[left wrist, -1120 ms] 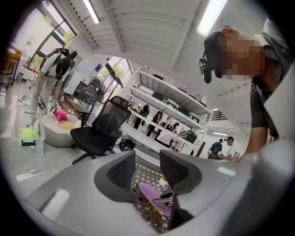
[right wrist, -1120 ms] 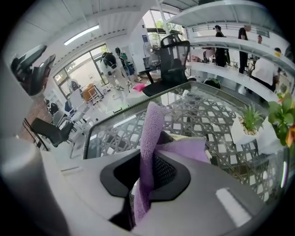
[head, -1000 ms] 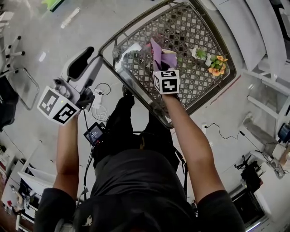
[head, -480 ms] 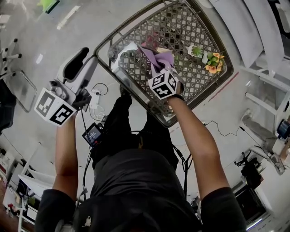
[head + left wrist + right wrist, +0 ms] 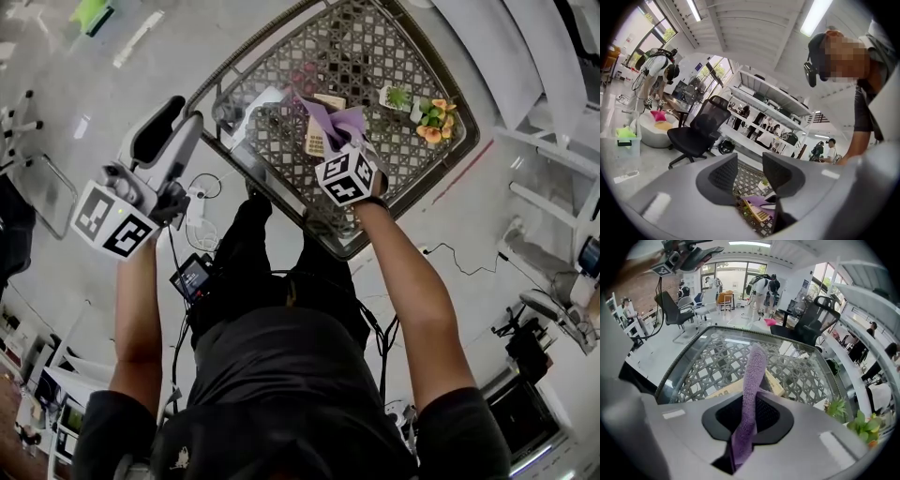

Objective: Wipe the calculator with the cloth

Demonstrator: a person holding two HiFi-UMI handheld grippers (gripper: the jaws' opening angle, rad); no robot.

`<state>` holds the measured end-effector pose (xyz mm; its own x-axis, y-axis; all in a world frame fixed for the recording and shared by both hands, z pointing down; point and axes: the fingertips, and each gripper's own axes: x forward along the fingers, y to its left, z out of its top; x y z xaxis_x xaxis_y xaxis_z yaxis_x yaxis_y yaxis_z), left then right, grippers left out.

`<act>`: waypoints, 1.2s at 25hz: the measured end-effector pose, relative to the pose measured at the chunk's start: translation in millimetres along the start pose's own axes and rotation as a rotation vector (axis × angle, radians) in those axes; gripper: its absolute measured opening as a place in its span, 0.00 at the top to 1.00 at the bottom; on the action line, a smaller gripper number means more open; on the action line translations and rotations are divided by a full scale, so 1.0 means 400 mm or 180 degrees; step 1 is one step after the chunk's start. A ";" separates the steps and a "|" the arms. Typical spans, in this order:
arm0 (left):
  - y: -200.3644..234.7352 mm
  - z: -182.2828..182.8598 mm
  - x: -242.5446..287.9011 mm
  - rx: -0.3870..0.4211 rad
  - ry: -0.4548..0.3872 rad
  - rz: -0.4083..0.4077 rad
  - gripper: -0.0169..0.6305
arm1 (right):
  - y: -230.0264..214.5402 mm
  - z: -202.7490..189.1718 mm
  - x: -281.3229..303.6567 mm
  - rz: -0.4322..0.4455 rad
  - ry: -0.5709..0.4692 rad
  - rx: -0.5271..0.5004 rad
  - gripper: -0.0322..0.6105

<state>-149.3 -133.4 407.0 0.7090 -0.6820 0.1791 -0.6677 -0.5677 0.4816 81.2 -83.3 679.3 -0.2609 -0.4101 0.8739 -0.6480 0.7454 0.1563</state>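
- Clearly the wiping step is in hand: the right gripper is clamped tight on a strip of the purple cloth, which sticks out past its jaws and over the calculator.
- On the head view, the beige calculator lies flat near the middle of the tabletop, which is glass over a woven lattice. The cloth crosses its 2 o'clock end, but I cannot tell whether it presses on the keys or hangs just above them.
- A small potted plant and some orange flowers stand at the calculator's 3 o'clock, apart from it.
- The left gripper has its jaws apart with nothing between them. It is held off the tabletop's edge, at 8 o'clock from the calculator.
- Next, I judge, the cloth must be lowered flat on the calculator's face and drawn along it. The calculator is light and unheld, so it may slide, and the left gripper could steady it.
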 end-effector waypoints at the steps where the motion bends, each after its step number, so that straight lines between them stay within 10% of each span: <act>1: -0.004 0.000 0.005 0.0003 0.0004 -0.0006 0.70 | -0.005 -0.006 -0.003 -0.0012 0.0003 0.0019 0.89; 11: -0.039 -0.004 0.046 0.0023 0.0045 -0.0071 0.70 | -0.051 -0.061 -0.029 -0.0147 -0.0002 0.0447 0.89; 22: -0.068 -0.015 0.084 0.0026 0.0097 -0.0141 0.70 | -0.059 -0.060 -0.061 -0.0176 -0.0371 0.2416 0.89; 30: -0.064 -0.017 0.076 0.0018 0.0089 -0.0135 0.70 | -0.007 -0.018 -0.055 -0.0018 -0.0475 0.2586 0.89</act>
<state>-109.0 -136.5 406.1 0.7428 -0.6442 0.1825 -0.6381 -0.5985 0.4844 93.8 -72.4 662.9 -0.3114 -0.5208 0.7948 -0.9501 0.1543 -0.2711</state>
